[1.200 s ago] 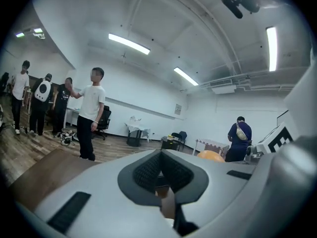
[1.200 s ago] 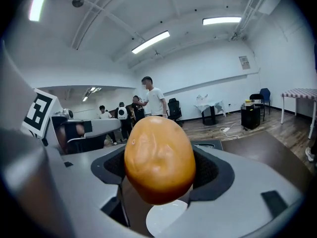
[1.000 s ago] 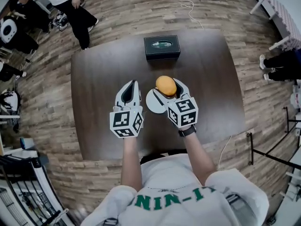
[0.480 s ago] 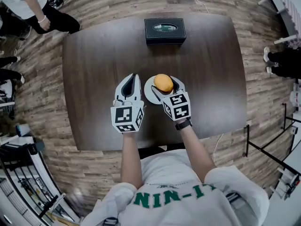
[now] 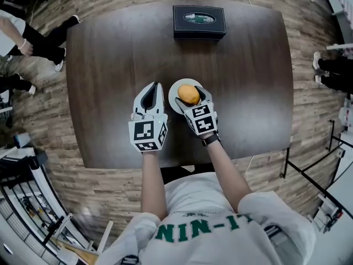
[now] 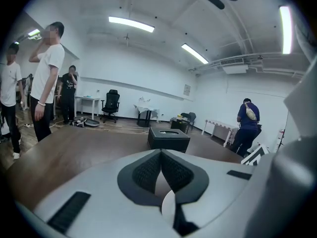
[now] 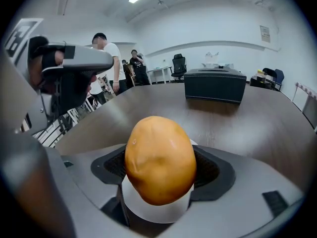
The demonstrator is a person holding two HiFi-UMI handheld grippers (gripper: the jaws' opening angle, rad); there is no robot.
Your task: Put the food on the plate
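My right tool [image 5: 191,96] grips orange food [image 7: 159,157], pads on both its sides, right over white plate [image 5: 173,90]; whether food touches plate, can't tell. My left tool [image 5: 155,87] just left of plate, jaws together, empty. Black box [image 5: 199,21] beyond plate, near far edge of bench [image 5: 110,65].

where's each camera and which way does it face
Head view: on the person's head, steeply down at the table; shows forearms, left gripper, right gripper.
Left gripper view: on the left gripper, along its shut jaws, across the table.
Right gripper view: on the right gripper, facing the orange food in its jaws.
All share the black box.
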